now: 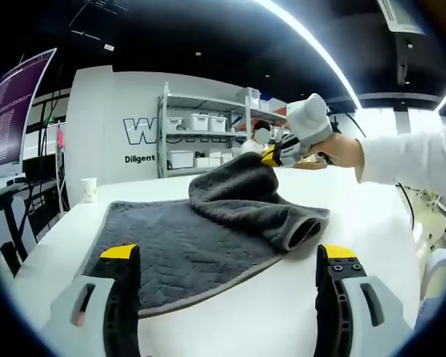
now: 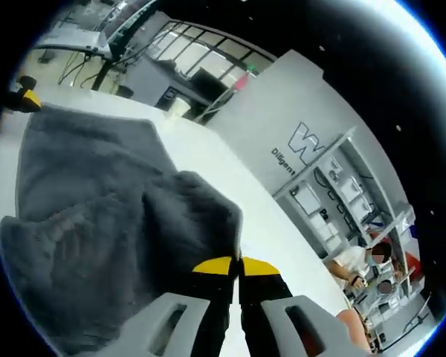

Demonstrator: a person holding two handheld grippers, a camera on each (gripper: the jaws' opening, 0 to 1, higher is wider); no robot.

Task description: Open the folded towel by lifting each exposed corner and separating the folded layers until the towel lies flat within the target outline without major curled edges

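A dark grey towel (image 1: 186, 245) lies on the white table (image 1: 372, 223), its lower layer spread flat and its upper layer lifted and rolled back toward the far right. My right gripper (image 1: 271, 158), held by a hand in a white sleeve, is shut on the raised corner of that upper layer. In the right gripper view the two yellow-tipped jaws meet, gripper (image 2: 236, 265) pinching the towel (image 2: 97, 223) fold. My left gripper (image 1: 234, 260) stands open at the near edge, its jaws straddling the towel's front edge without touching it. Its yellow tip (image 2: 26, 98) shows past the towel.
A paper cup (image 1: 88, 189) stands at the table's far left corner. Shelving (image 1: 201, 134) with white bins lines the back wall, with a person near it. A monitor (image 1: 11, 111) on a stand is at the left. Bare table surface (image 2: 230, 186) lies beyond the towel.
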